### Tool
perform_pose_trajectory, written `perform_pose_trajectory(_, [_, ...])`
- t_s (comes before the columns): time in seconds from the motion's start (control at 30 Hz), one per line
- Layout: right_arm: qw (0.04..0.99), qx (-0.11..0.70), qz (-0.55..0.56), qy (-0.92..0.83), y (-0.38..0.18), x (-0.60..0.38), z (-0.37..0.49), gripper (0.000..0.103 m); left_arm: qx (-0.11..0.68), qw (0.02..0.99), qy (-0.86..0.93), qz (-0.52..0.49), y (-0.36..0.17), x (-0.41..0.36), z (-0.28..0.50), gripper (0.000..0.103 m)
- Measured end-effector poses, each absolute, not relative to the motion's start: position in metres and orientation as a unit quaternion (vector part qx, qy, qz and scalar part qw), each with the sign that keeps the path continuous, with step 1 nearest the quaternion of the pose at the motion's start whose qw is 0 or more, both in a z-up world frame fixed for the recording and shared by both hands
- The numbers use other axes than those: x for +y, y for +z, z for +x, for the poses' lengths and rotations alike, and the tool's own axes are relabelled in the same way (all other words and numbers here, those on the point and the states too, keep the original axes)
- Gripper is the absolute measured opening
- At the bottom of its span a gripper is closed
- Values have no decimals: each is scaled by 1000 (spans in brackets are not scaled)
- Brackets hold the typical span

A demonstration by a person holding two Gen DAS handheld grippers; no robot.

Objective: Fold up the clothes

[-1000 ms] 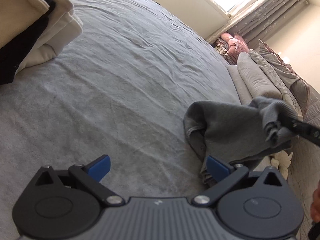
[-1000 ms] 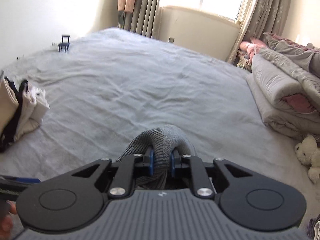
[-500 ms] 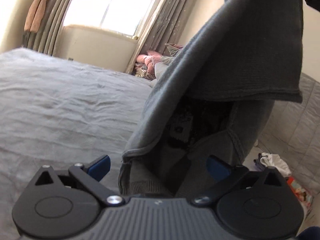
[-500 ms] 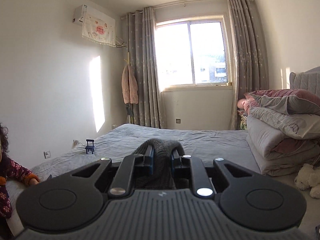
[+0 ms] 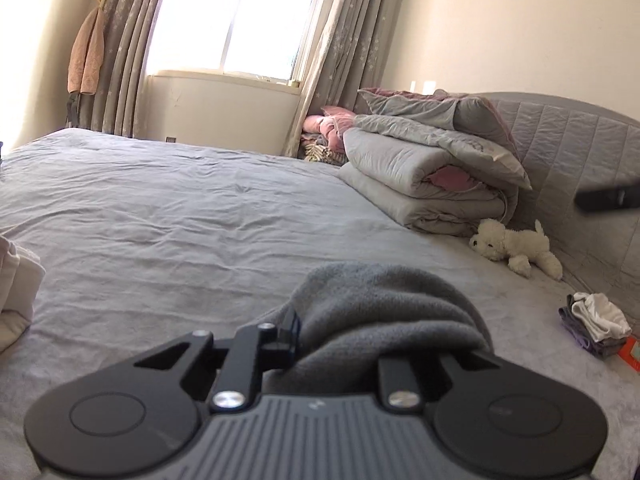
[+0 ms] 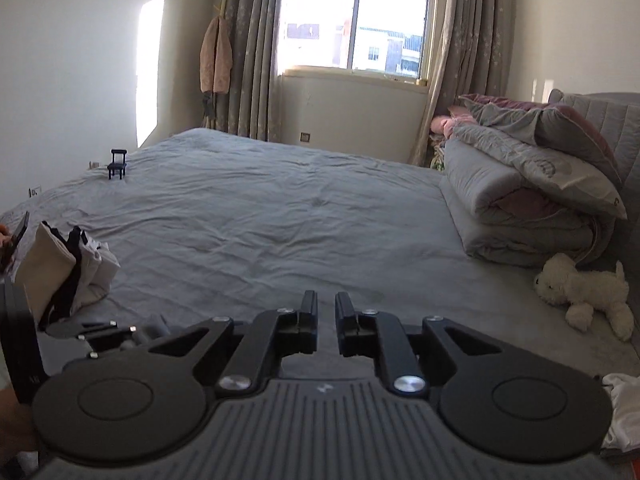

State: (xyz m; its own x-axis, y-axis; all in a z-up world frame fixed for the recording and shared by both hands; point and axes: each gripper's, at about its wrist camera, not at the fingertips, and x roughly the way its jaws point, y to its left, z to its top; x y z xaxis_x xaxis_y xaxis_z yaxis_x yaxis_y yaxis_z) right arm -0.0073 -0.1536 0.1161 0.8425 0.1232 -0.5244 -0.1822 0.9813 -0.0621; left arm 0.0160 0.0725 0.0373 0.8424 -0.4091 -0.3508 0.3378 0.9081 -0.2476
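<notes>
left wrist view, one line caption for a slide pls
Left tool clamps a bunched grey knit garment above the wrinkled grey bedsheet.

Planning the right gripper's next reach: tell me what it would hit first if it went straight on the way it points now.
Probably the bare grey bedsheet. The right gripper, nearly shut on nothing, points low across the bed toward the window wall, with nothing lying between. Depth is unclear, so it might clear the sheet.

Nothing in this bedroom can be read. The ribbed grey body of the right gripper (image 6: 326, 322) carries a small pale emblem, and so does that of the left gripper (image 5: 340, 344), but neither forms a letter. The orange-red packet (image 5: 630, 354) at the bed's edge shows no legible print.
</notes>
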Motion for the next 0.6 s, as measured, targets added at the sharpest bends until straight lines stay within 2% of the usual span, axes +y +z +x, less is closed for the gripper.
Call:
perform_pose_trajectory(0.03, [950,295,-50,85,95,-154,-8,23,192,956,-199,-98,43,77,13,18])
perform_pose_trajectory(0.1, [941,326,-33,89,61,-154,-16,53,176,957,-202,-109,49,84,10,18])
perform_pose_trajectory(0.13, [937,336,-21,88,46,-154,-19,76,171,958,-200,-110,50,87,8,18])
perform_pose_trajectory(0.17, [935,343,-6,86,34,-155,-21,85,168,960,-197,-110,51,89,7,18])
perform_pose_trajectory(0.33, [897,403,173,53,-19,-183,-17,85,182,965,-163,-94,48,91,13,18])
perform_pose_trajectory(0.37, [884,416,208,53,-27,-186,-15,79,185,966,-157,-90,47,90,13,18])
perform_pose_trajectory(0.4, [880,421,211,57,-31,-184,-12,67,188,966,-153,-87,46,91,14,19])
perform_pose_trajectory(0.43, [876,427,215,61,-34,-182,-9,31,192,966,-150,-84,46,92,14,19])
perform_pose_trajectory(0.47, [876,426,218,63,-35,-180,-6,9,195,966,-147,-81,45,92,14,19])
perform_pose_trajectory(0.53, [888,398,223,54,-22,-180,-4,9,201,966,-141,-75,44,94,15,24])
perform_pose_trajectory(0.57, [902,368,221,43,-9,-183,-7,9,204,967,-138,-72,43,94,15,30])
perform_pose_trajectory(0.6, [918,332,216,30,9,-188,-11,8,207,966,-134,-69,43,95,16,41])
